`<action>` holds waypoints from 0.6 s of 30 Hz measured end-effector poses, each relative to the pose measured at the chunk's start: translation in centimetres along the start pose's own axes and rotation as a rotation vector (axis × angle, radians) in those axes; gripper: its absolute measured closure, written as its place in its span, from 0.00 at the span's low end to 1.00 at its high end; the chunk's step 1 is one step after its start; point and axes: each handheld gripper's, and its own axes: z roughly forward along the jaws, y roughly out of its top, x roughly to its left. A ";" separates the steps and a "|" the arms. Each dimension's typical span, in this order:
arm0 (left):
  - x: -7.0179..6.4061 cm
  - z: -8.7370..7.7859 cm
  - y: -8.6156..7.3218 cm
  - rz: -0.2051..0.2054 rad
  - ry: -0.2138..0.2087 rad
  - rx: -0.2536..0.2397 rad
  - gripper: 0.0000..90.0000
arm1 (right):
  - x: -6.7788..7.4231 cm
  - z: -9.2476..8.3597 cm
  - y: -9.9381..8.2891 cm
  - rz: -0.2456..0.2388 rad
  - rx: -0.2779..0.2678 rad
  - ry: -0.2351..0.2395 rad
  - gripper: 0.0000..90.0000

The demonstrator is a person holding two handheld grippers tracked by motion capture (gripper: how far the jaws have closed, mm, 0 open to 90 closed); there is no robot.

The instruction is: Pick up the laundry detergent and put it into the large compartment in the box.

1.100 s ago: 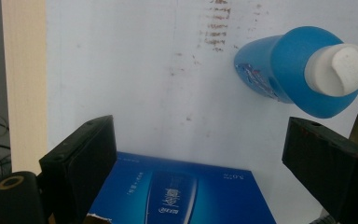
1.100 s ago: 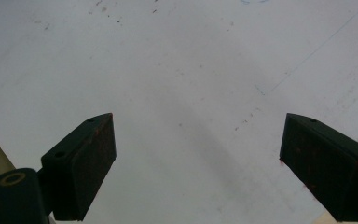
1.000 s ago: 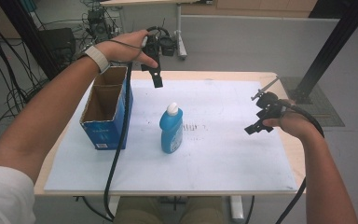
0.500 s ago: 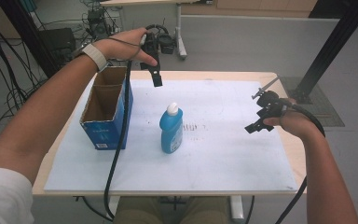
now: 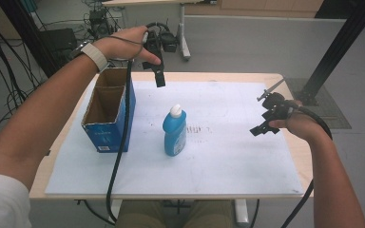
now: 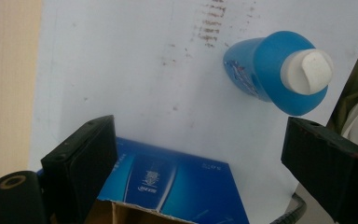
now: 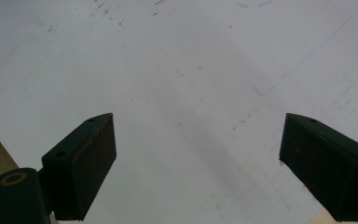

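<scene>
Blue bottle upright mid-table, beside open cardboard box. Left gripper raised above, jaws apart; right gripper apart, idle. Risk: off-centre descent tips tall bottle.

White paper sheet covers the light wooden table. Brown smudges sit at the table's middle, a black metal post rises beyond its far right corner, and black cables tangle off its left side.

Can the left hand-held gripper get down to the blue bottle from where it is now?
Probably yes. The left hand-held gripper hangs open above the table's far edge, and the blue bottle stands upright on the white sheet, apart from the cardboard box. Nothing lies between them.
</scene>
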 end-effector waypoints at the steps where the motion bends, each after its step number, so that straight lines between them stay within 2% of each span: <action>1: 0.1 -0.1 -0.1 -0.008 -0.006 -0.003 0.12 | 0.0 0.0 -0.1 -0.003 -0.002 0.000 0.12; 5: -0.2 -0.6 -0.5 -0.067 -0.009 -0.030 0.12 | 0.1 0.0 -0.2 -0.002 -0.002 0.000 0.12; 9: -0.2 -1.2 -1.5 -0.122 -0.029 -0.091 0.12 | 0.1 -0.2 -0.2 -0.002 -0.008 -0.001 0.12; 10: -0.4 -1.4 -1.6 -0.151 -0.019 -0.095 0.12 | 0.2 -0.2 -0.2 0.001 -0.009 -0.001 0.12; 13: -0.3 -1.6 -2.2 -0.209 -0.023 -0.117 0.13 | 0.3 -0.2 -0.2 -0.005 -0.010 0.001 0.12; 14: -0.3 -1.6 -2.2 -0.209 -0.023 -0.117 0.13 | 0.3 -0.2 -0.2 -0.005 -0.010 0.001 0.12; 16: -0.4 -1.8 -2.8 -0.244 -0.034 -0.147 0.14 | 0.3 -0.2 -0.2 -0.006 -0.013 0.001 0.12; 17: -0.4 -1.8 -2.8 -0.244 -0.034 -0.147 0.15 | 0.3 -0.2 -0.2 -0.006 -0.013 0.001 0.12; 18: -0.5 -1.9 -3.1 -0.262 -0.036 -0.163 0.16 | 0.3 -0.1 -0.3 -0.005 -0.017 0.001 0.12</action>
